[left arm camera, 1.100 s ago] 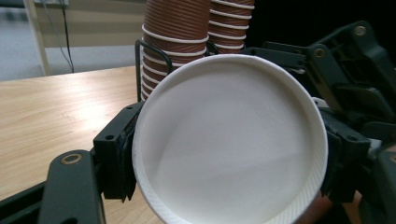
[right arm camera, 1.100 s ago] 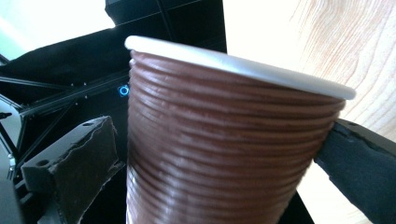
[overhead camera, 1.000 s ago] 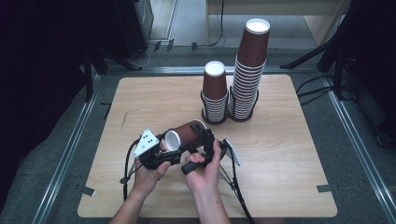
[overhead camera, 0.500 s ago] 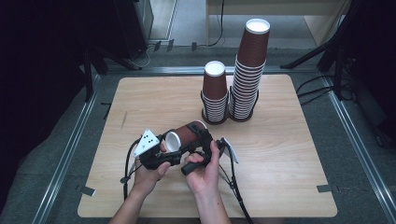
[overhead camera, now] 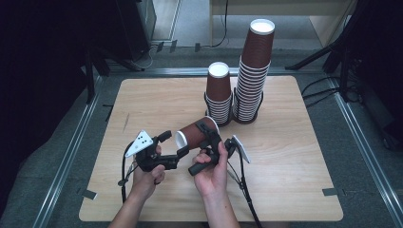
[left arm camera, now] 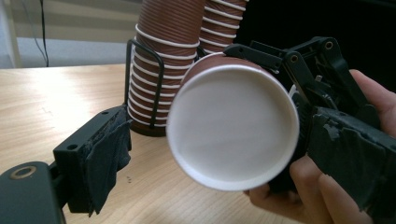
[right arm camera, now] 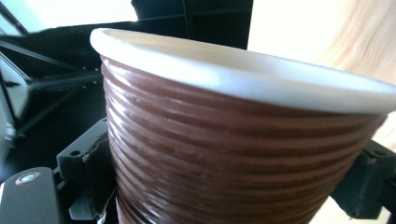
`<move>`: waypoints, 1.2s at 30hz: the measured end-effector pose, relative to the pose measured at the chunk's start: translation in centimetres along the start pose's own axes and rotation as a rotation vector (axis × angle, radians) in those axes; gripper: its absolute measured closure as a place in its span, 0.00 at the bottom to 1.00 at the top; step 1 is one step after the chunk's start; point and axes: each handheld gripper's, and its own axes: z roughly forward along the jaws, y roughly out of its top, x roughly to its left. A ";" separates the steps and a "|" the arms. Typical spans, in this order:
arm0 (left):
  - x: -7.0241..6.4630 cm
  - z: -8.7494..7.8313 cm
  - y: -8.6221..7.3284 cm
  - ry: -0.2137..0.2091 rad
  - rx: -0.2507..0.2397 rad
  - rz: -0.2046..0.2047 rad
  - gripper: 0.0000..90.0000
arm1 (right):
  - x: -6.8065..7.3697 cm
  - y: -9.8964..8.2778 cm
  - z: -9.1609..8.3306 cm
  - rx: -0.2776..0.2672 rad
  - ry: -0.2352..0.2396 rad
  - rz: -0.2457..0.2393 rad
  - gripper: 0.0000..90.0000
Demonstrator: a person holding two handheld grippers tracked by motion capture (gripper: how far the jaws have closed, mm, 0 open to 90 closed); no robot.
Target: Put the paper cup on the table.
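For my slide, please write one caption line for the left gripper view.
Open left gripper faces the white base of a brown ribbed paper cup held sideways by the right gripper.

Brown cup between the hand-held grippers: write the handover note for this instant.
Right hand-held gripper: clamped around the brown cup, holding it on its side above the table, base toward the left hand-held gripper.
Left hand-held gripper: jaws have just been opening; pads off the cup, its base between them.
Two cup stacks stand at the far edge.
Done: cup passed to the right.
Left: probably add it to a stack.
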 end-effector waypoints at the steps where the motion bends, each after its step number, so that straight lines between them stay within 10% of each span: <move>1: 0.1 -0.2 0.1 0.007 0.000 0.001 0.07 | 0.1 0.1 -0.1 -0.007 0.001 -0.012 0.12; 2: 0.2 -0.2 0.1 0.010 0.000 -0.002 0.07 | 0.4 0.4 -0.3 -0.041 -0.006 -0.096 0.12; 13: 1.6 -1.6 -0.3 0.070 0.017 -0.022 0.07 | 1.3 1.9 -1.6 -0.186 -0.009 -0.414 0.12; 16: 1.9 -2.0 -0.4 0.085 0.017 -0.027 0.07 | 1.4 2.4 -2.0 -0.229 -0.020 -0.587 0.13; 33: 4.5 -4.3 -1.9 0.212 0.040 -0.065 0.07 | 3.1 3.8 -4.2 -0.326 -0.132 -1.032 0.13; 36: 5.2 -5.0 -2.4 0.247 0.046 -0.069 0.07 | 2.9 3.8 -4.5 -0.320 -0.193 -1.189 0.13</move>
